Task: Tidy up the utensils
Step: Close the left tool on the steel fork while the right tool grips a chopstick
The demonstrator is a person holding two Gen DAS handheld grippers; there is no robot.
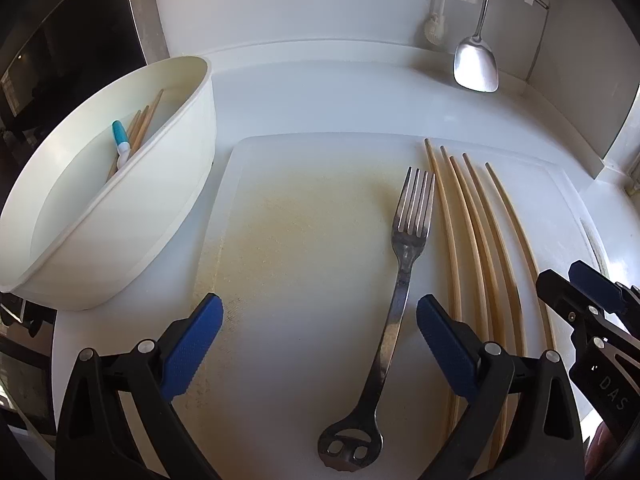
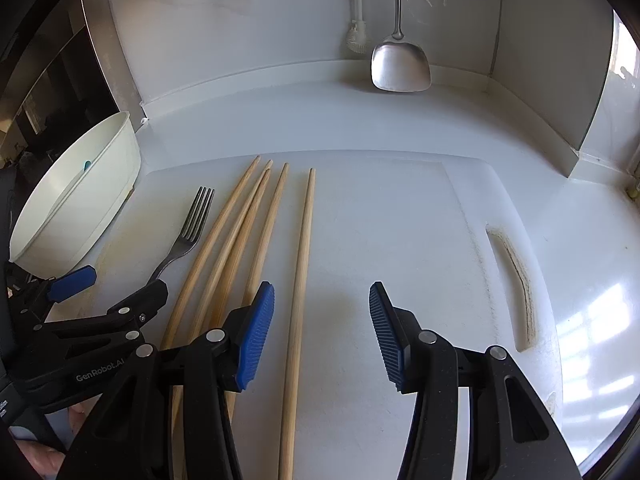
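On the white counter [image 2: 420, 120] before you lies a white cutting board [image 1: 304, 264], stained tan toward its left side. Your left claw [image 1: 320, 340] hangs released above its near edge, blue pads [image 1: 192, 350] spread wide and gripping nothing; the fork [image 1: 400, 280] lies between them on the board, tines pointing away from you, its pierced handle end nearest. Just right of the fork lie five chopsticks [image 2: 260, 240], side by side lengthwise, the four left ones bunched and the fifth [image 2: 300, 280] a little apart. Your right claw [image 2: 322, 332] is also released and empty, low over the board; its left finger sits above the bunched sticks, and the lone chopstick runs between its fingers, close to the left pad. Left of the board stands a white divided bin [image 1: 80, 216]; its far compartment holds more chopsticks and a teal-handled tool [image 1: 120, 142]. Against the back wall a steel spatula [image 2: 400, 64] hangs, its blade near the counter.
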